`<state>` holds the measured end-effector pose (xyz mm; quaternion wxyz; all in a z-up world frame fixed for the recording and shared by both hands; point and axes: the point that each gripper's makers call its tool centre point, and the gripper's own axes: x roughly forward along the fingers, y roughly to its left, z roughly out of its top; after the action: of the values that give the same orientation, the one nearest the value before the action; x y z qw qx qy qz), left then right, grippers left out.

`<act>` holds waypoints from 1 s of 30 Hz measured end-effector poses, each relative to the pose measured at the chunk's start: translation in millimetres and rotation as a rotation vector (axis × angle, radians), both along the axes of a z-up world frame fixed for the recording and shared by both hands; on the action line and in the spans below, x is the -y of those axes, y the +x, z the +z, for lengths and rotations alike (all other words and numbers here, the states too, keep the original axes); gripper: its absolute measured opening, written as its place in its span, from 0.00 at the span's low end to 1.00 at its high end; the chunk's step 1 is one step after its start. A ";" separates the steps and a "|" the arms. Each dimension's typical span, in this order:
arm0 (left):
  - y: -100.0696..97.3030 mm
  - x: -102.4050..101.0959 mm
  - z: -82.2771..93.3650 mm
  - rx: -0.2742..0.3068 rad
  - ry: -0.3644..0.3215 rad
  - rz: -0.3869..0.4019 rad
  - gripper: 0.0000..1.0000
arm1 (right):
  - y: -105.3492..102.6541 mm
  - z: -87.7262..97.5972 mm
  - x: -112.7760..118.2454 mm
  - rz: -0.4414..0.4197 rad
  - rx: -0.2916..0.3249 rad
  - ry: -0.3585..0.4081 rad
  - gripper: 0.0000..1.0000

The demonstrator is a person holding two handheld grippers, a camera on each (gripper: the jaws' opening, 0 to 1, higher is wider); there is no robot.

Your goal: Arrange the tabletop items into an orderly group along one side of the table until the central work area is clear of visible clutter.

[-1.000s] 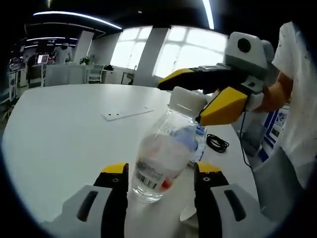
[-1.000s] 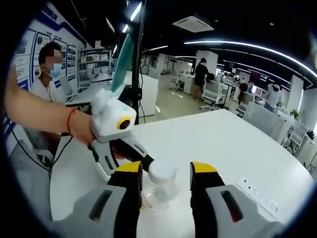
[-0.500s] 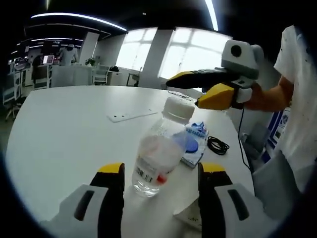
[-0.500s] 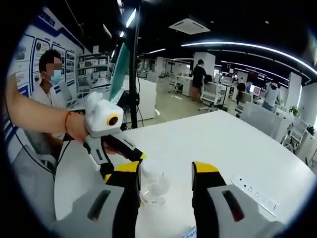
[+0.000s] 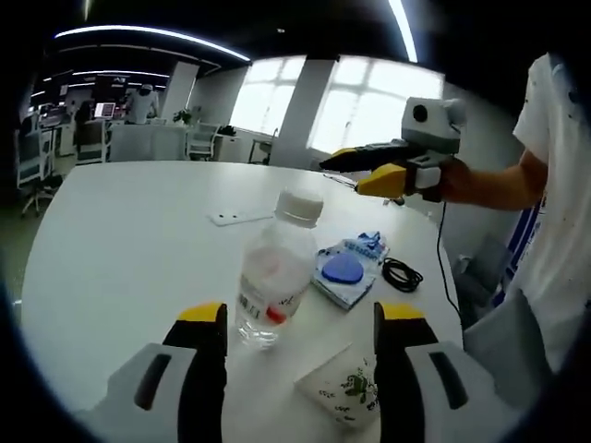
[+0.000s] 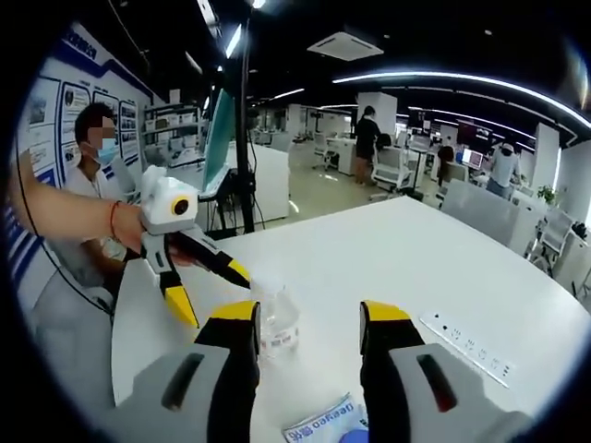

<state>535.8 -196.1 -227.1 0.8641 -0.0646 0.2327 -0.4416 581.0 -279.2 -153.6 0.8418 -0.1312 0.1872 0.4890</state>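
A clear plastic bottle (image 5: 271, 274) with a white cap stands upright on the white table (image 5: 120, 240), just beyond my left gripper (image 5: 298, 316), whose jaws are open and apart from it. My right gripper (image 5: 346, 175) hangs open in the air behind and above the bottle. In the right gripper view the bottle (image 6: 277, 320) stands ahead of the right gripper (image 6: 309, 314), a little left of the middle between its open jaws. The left gripper (image 6: 218, 295) stands open to the bottle's left.
A blue-and-white packet (image 5: 349, 269) and a coiled black cable (image 5: 404, 274) lie right of the bottle. A paper cup (image 5: 342, 389) lies on its side near my left jaws. A flat white socket strip (image 6: 471, 351) is set into the table. People sit and stand beyond it.
The right gripper has let go of the bottle's cap and drawn back and up. The tilted bottle now stands upright. The left gripper has also pulled back from it.
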 end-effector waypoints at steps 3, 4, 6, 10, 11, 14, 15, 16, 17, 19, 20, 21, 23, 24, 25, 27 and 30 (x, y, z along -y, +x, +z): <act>-8.1 -1.5 2.1 -0.004 0.002 0.020 0.65 | -6.9 -3.0 4.3 0.015 -0.023 0.006 0.42; -11.5 -1.8 3.1 -0.003 0.005 0.026 0.65 | -10.9 -5.0 6.2 0.022 -0.034 0.006 0.42; -15.3 -1.9 5.3 -0.008 -0.002 0.039 0.66 | -15.7 -8.5 8.6 0.031 -0.041 0.000 0.43; -24.9 -2.3 8.6 -0.010 -0.003 0.066 0.66 | -28.5 -18.9 13.8 0.060 -0.068 -0.022 0.44; -28.8 -2.0 8.7 -0.009 0.002 0.070 0.66 | -32.4 -20.8 14.8 0.070 -0.078 -0.022 0.44; -38.6 -1.6 9.5 -0.019 -0.003 0.088 0.66 | -40.1 -27.2 17.7 0.093 -0.097 -0.036 0.43; -41.5 -1.8 9.6 -0.021 -0.004 0.096 0.66 | -42.7 -28.7 18.5 0.102 -0.104 -0.038 0.43; -45.8 -1.9 9.6 -0.026 -0.003 0.104 0.66 | -45.3 -30.1 19.3 0.110 -0.115 -0.034 0.43; -47.5 -1.9 9.5 -0.028 -0.003 0.107 0.67 | -48.2 -31.5 19.5 0.119 -0.130 -0.030 0.43; -54.7 -2.9 10.0 -0.031 0.003 0.120 0.67 | -53.3 -36.8 21.3 0.133 -0.166 -0.027 0.43; -57.1 -3.7 10.2 -0.034 0.002 0.126 0.67 | -53.5 -37.7 21.6 0.134 -0.166 -0.028 0.43; -61.0 -4.6 10.9 -0.036 0.000 0.135 0.67 | -57.7 -42.9 22.9 0.150 -0.182 -0.036 0.42; -67.2 -5.7 10.6 -0.040 0.001 0.144 0.67 | -61.9 -47.4 23.6 0.163 -0.198 -0.040 0.42; -71.4 -6.3 10.3 -0.044 0.004 0.147 0.67 | -65.8 -51.0 23.8 0.177 -0.212 -0.045 0.42; -74.1 -6.8 10.2 -0.047 0.004 0.150 0.67 | -68.5 -53.4 23.9 0.186 -0.222 -0.047 0.42; -80.7 -7.6 9.4 -0.055 0.009 0.154 0.67 | -73.6 -59.0 23.8 0.205 -0.236 -0.056 0.42; -88.7 -9.3 9.9 -0.062 0.007 0.164 0.67 | -80.8 -67.2 22.7 0.244 -0.254 -0.074 0.41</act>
<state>447.1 -186.9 -217.2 0.8900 -0.0942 0.2547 -0.3663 500.2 -302.0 -220.8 0.7403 -0.1208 0.2925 0.5931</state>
